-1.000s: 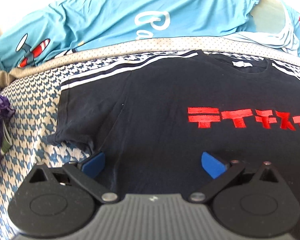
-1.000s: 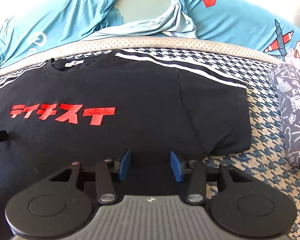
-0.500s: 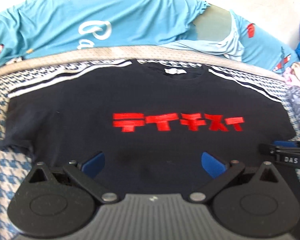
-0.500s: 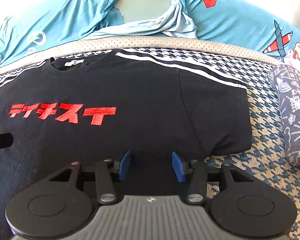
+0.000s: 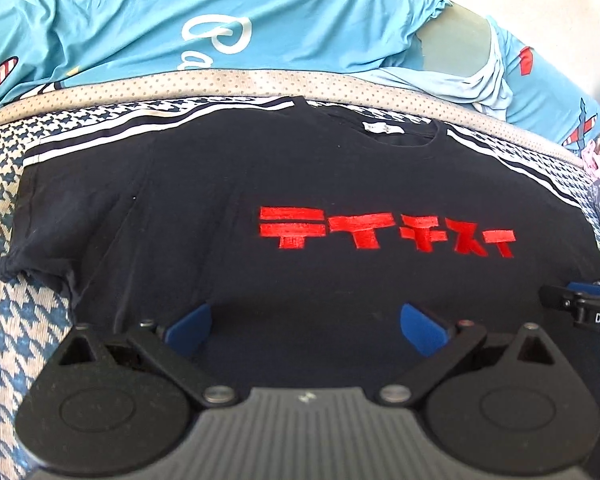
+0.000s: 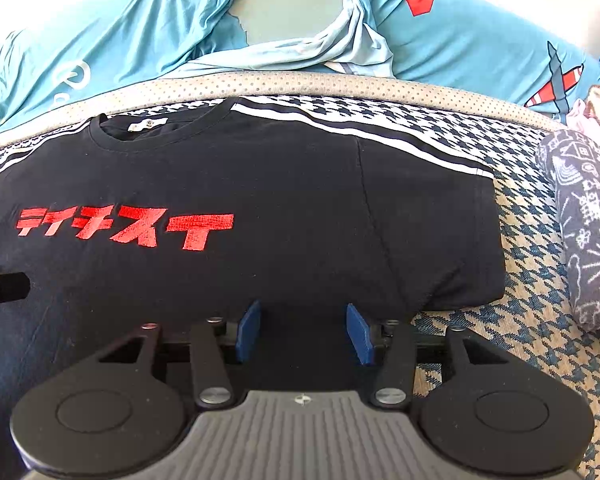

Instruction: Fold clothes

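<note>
A black T-shirt (image 5: 260, 184) (image 6: 300, 184) with red lettering (image 5: 384, 234) (image 6: 128, 226) lies flat, chest up, collar at the far side. My left gripper (image 5: 304, 316) is open wide over the shirt's lower body, near the left sleeve, with only flat fabric under the blue pads. My right gripper (image 6: 303, 314) hovers over the lower body by the right sleeve. Its jaws are opening, and the pads stand apart with nothing pinched between them. Each gripper shows in the other's view at the edge: the right gripper (image 5: 580, 304), the left gripper (image 6: 0, 288).
The shirt rests on a blue and cream houndstooth blanket (image 5: 20, 320) (image 6: 520, 340). Behind it run a beige dotted edge (image 5: 260, 80) and a crumpled light blue printed cloth (image 5: 220, 20) (image 6: 480, 40). A grey patterned roll (image 6: 580, 220) and a pink cloth (image 6: 596, 108) lie right.
The left wrist view has swung right, bringing the lettering to the middle and the right gripper's tip into view. The right gripper's pads have spread slightly.
</note>
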Demonstrator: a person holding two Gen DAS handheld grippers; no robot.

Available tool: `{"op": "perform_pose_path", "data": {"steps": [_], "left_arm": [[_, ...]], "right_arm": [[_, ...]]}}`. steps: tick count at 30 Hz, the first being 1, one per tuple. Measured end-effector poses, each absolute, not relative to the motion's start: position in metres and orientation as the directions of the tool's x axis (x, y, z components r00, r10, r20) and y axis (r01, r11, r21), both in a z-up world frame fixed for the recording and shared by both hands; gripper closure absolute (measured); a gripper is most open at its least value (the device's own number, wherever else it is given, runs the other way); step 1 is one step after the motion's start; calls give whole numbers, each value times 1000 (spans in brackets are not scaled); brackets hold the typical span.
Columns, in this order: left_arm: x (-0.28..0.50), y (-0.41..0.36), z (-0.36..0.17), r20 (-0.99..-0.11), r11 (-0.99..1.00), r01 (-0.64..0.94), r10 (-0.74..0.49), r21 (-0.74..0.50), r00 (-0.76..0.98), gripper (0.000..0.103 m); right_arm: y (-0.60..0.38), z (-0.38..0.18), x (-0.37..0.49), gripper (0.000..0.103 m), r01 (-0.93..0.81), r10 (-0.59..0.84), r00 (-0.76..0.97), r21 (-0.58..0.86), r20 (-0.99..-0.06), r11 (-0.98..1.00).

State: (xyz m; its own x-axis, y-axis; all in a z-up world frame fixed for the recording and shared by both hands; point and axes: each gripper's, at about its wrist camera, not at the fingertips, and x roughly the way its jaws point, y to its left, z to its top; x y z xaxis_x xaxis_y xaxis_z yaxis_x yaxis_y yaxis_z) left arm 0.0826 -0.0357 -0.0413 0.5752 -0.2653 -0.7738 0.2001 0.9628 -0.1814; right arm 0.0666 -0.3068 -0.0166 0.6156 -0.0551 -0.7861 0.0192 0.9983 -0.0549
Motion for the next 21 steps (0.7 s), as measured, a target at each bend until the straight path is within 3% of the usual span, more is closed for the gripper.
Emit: {"op": "perform_pose_path", "data": {"steps": [6, 8, 21], "left_arm": [[89, -14, -36, -759, 950, 152, -309, -272, 573, 16], [91, -8, -35, -757, 949, 135, -308, -284, 576, 27], [96, 3, -32, -769, 966, 93, -248, -240, 589, 55]], "right_arm": [[-307, -17, 67, 55, 18, -55, 615, -56, -787, 998], [-307, -17, 67, 55, 18, -56, 615, -57, -787, 998], [-307, -17, 67, 54, 18, -56, 613, -56, -788, 998]]}}
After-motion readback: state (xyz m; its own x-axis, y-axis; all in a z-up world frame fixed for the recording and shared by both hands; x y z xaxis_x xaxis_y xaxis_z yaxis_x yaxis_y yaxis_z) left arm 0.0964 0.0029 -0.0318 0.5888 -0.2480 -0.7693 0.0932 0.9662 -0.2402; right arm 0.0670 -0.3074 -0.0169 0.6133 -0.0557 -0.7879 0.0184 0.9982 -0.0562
